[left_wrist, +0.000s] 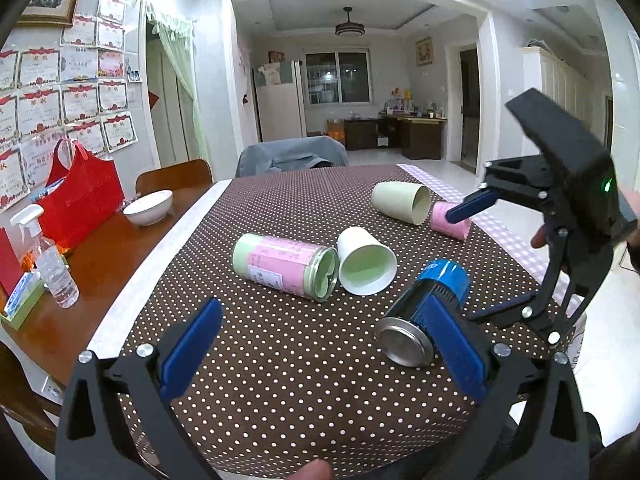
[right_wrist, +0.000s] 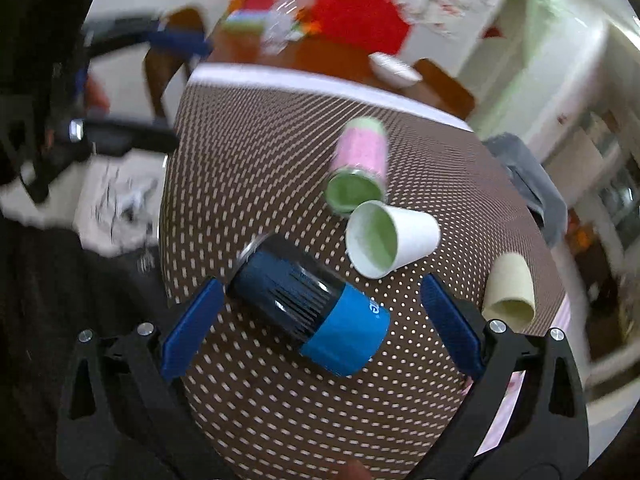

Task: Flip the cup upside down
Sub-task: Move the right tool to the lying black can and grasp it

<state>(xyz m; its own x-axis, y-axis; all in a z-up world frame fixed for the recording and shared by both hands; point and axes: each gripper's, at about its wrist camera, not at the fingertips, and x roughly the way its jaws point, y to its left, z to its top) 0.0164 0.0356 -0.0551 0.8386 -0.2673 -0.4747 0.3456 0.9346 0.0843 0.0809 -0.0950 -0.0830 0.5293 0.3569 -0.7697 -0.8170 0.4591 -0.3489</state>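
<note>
Fingers (left_wrist: 192, 344) of both grippers wide open, blue can (right_wrist: 308, 312) btwn right pair.

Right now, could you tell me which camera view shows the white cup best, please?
The left wrist view: the white cup is sharp there, lying on its side, mouth toward the camera, beside the pink canister. The right wrist view also shows it whole, but motion-blurred.

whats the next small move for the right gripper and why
Probably lower the right gripper and close it around the blue can. The can lies on its side on the dotted tablecloth, between the open jaws but not gripped, so it must be grasped before being turned. The left gripper is open too.
</note>
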